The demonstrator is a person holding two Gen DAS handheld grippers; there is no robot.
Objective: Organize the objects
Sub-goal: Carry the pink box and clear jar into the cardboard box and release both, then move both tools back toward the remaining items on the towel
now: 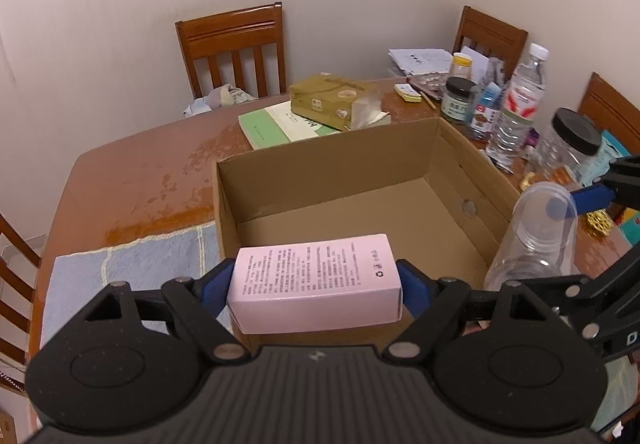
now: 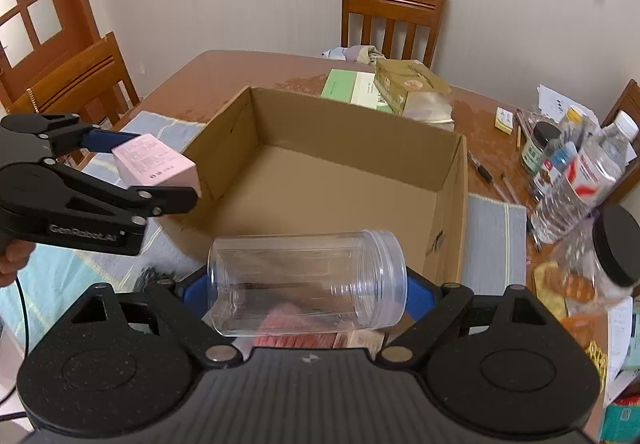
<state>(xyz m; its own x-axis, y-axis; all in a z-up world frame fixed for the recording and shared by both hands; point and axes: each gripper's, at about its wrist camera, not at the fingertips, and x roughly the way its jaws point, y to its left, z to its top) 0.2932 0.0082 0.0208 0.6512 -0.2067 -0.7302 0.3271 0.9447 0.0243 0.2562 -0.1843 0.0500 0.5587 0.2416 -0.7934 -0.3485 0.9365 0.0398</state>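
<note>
My left gripper (image 1: 316, 286) is shut on a pink carton (image 1: 316, 280), held sideways above the near edge of the open cardboard box (image 1: 320, 159). It also shows in the right wrist view (image 2: 156, 163) at the box's left side. My right gripper (image 2: 308, 290) is shut on a clear lidless plastic jar (image 2: 308, 280), held sideways over the box's (image 2: 352, 119) near wall. That jar shows in the left wrist view (image 1: 536, 240) at the box's right side. The box is empty inside.
A green book (image 1: 276, 123) and a gold tissue box (image 1: 332, 99) lie behind the box. Bottles and jars (image 1: 516, 107) crowd the table's right side, with pens (image 2: 492, 175) nearby. A black-lidded jar (image 2: 612, 248) stands right. Blue mats (image 1: 132, 268) lie under the box. Chairs surround the table.
</note>
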